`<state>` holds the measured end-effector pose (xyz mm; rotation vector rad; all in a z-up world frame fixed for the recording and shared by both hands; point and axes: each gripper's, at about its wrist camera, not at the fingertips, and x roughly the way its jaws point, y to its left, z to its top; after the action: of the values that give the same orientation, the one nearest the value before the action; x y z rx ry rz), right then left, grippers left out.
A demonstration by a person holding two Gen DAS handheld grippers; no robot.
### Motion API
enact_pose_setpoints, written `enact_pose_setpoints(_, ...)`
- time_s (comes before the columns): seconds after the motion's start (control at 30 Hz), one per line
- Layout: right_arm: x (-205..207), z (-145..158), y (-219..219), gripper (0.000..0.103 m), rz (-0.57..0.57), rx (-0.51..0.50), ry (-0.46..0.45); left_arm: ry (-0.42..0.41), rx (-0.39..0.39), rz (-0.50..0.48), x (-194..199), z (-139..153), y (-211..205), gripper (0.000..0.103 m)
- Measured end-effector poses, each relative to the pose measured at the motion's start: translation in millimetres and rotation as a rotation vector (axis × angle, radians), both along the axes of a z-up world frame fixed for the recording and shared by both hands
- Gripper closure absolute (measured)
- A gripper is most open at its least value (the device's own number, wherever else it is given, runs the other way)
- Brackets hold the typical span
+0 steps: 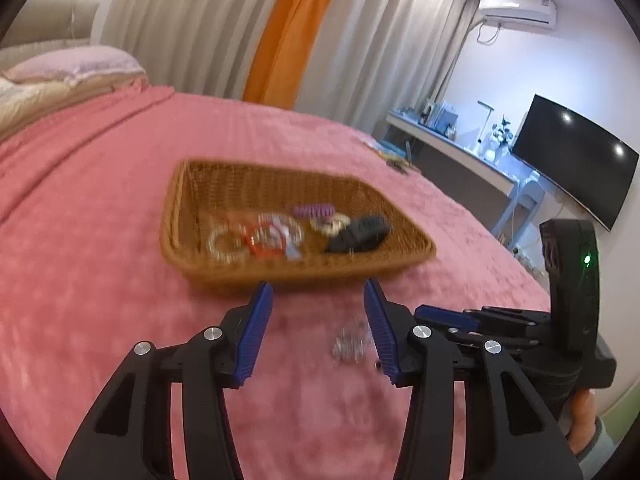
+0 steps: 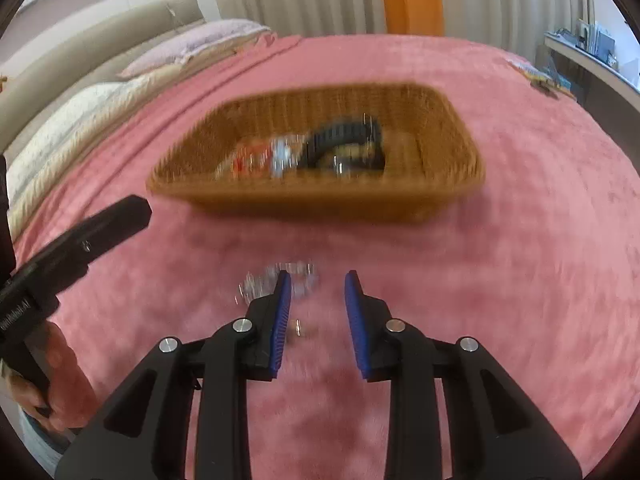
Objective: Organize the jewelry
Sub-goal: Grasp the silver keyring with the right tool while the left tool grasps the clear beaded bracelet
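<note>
Hovering with fingers apart and empty, the left gripper [image 1: 318, 292] and right gripper [image 2: 316, 284] flank a silver jewelry piece [image 1: 351, 345] on the pink bed, just short of the wicker basket [image 1: 404, 258]; its loose links could slip or snag in plush.

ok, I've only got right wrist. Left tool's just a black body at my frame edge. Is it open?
Observer: The left tool is open, gripping nothing.
Operator: Where's the silver piece relative to it?
Observer: The small silver metal jewelry cluster lies on the pink plush blanket, seen between its fingers, close to the right one.
Operator: Basket contents blur here. Anything purple?
Observer: Yes, a purple spiral hair coil toward the far side of the brown woven wicker basket.
</note>
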<state>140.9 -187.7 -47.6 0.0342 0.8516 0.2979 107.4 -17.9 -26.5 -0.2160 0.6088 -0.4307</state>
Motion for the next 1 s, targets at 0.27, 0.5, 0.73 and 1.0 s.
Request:
enact_pose_setpoints(0.27,-9.9,-23.0,-2.1,0.078,0.026,0.044,0.022,0.082,-0.001,-0.065,5.4,-34.6,-9.5,0.068)
enact_pose_setpoints(0.5,-7.2,-29.0,9.4,0.078,0.060,0.016,0.034,0.145,-0.023,-0.100,19.2,-39.8,-14.6,0.068)
enact_pose_setpoints(0.73,-6.9,-27.1,13.4,0.086,0.073,0.004,0.023,0.155,0.019,-0.120,20.8,-41.9,-29.0,0.068)
enact_pose_setpoints(1.0,-5.1,-27.5,-1.7,0.086,-0.009,0.015,0.022,0.214,0.050,-0.141,33.4,-44.9,-43.6,0.068)
